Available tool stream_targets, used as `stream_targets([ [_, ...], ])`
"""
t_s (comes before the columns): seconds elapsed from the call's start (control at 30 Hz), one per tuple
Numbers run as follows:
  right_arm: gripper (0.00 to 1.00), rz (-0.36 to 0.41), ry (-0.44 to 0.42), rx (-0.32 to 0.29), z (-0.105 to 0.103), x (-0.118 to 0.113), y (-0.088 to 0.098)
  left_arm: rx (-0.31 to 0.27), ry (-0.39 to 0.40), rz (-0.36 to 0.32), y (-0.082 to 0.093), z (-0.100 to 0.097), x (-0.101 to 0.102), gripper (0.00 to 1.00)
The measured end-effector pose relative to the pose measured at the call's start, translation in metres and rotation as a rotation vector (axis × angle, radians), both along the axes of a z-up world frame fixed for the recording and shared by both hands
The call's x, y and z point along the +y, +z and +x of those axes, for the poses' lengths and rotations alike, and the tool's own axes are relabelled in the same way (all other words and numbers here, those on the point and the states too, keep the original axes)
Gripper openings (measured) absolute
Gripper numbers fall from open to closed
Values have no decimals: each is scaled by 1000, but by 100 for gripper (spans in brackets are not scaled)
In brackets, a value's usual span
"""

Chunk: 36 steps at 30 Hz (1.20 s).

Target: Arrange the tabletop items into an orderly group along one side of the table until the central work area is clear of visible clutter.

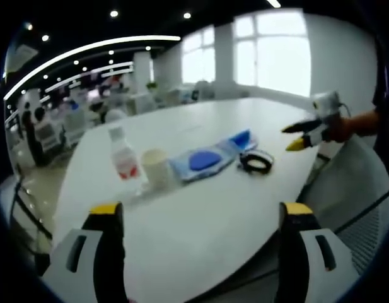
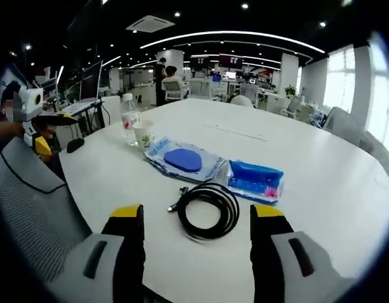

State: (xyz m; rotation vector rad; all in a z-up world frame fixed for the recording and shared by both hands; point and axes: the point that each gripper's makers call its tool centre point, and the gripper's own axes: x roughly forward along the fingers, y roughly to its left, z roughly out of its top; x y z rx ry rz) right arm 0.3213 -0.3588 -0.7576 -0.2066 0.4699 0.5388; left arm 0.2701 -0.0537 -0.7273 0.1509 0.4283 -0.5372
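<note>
Desk: white, oval, office setting.
Items in a row: bottle, paper cup, clear pouch with blue pad, blue packet, coiled black cable.
Left gripper: fingers wide, holding nothing, short of the cup.
Right gripper: fingers wide, empty, flanking the cable.
Progress: apparently early; items look ungrouped, nothing gripped.

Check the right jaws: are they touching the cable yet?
Apart. In the right gripper view the open right gripper sits short of the coiled cable, with bare table visible between each jaw and the coil.
</note>
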Motion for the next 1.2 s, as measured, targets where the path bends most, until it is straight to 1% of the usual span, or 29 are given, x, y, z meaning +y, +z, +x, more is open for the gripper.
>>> stream_targets([
  [0.1,76,6,-12,-11,-4,-2,7,-4,5,1,1,1,2,99],
  [0.23,85,9,-23,-31,-11,-4,13,-13,17,-8,8,2,4,100],
  [0.3,88,33,-36,-30,-15,-3,16,-16,19,-13,11,0,2,100],
  [0.4,94,37,-50,-52,-20,-5,21,-23,17,-8,13,-4,0,100],
  [0.5,99,37,-44,-68,-24,-3,22,-24,16,-16,13,-8,-2,100],
  [0.57,100,22,-39,-72,-26,-4,21,-21,20,-17,12,-10,-2,100],
  [0.6,100,27,-41,-69,-26,-4,21,-23,24,-17,12,-11,-1,100],
  [0.7,100,29,-38,-73,-28,-5,21,-46,40,-33,16,-10,1,100],
  [0.77,100,16,-44,-75,-29,-7,20,-42,45,-27,14,-10,2,100],
  [0.83,100,29,-62,-54,-30,-10,17,-28,42,-20,11,-11,1,100],
  [0.9,100,33,-76,-45,-30,-12,15,-33,38,-15,12,-10,0,100],
  [1.0,100,41,-87,-48,-29,-13,16,-31,40,-6,11,-10,2,100],
  [1.07,100,38,-88,-45,-29,-14,14,-43,45,-2,12,-8,3,100],
  [1.2,100,42,-88,-33,-30,-13,12,-40,50,-10,12,-8,4,100],
])
